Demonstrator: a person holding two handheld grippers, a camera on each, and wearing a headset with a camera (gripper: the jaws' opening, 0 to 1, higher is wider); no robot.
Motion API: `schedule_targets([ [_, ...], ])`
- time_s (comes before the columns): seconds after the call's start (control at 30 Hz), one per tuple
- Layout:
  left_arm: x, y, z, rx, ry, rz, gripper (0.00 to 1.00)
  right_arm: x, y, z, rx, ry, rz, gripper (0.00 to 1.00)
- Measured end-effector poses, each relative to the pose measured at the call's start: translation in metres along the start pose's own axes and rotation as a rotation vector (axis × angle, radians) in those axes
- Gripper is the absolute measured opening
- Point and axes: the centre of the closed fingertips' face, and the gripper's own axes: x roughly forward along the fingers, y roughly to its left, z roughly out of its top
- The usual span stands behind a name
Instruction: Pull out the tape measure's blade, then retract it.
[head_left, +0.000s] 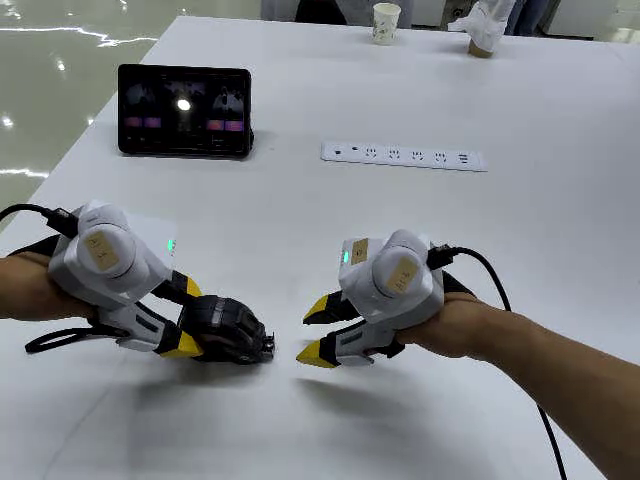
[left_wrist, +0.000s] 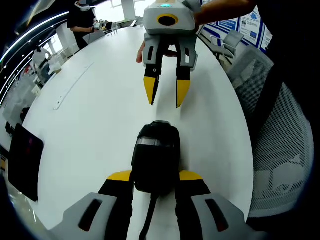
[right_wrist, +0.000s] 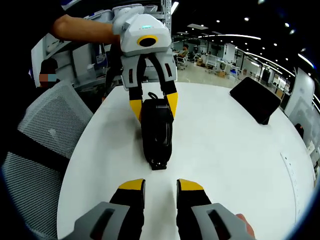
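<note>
A black tape measure (head_left: 228, 331) rests on the white table (head_left: 330, 210), its blade tip facing right and no blade drawn out. My left gripper (head_left: 187, 318) is shut on the tape measure (left_wrist: 155, 157), yellow-tipped jaws pressed to both its sides. My right gripper (head_left: 316, 331) is open a short way to the right of the case, fingertips pointing at the blade end without touching. From the right gripper view, the tape measure (right_wrist: 156, 131) lies just beyond my right gripper (right_wrist: 160, 186), with the left gripper (right_wrist: 151, 104) clamping its far end. The right gripper (left_wrist: 165, 93) faces me in the left gripper view.
A dark tablet (head_left: 184, 110) stands at the far left of the table. A white power strip (head_left: 404, 156) lies beyond the grippers. Two paper cups (head_left: 386, 22) stand at the far edge. Mesh office chairs (left_wrist: 280, 145) stand beside the table.
</note>
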Motion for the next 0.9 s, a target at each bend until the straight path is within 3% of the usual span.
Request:
schedule_targets([
  [0.4, 0.000, 0.001, 0.000, -0.005, -0.019, -0.003, 0.26, 0.021, 0.001, 0.009, 0.014, -0.002, 0.031, 0.19],
  [0.7, 0.000, 0.000, 0.001, -0.024, -0.031, -0.009, 0.25, 0.033, 0.005, 0.007, 0.002, 0.027, 0.063, 0.16],
  [0.9, 0.000, 0.000, 0.001, -0.028, -0.035, -0.007, 0.25, 0.039, 0.004, 0.008, -0.002, 0.039, 0.058, 0.13],
])
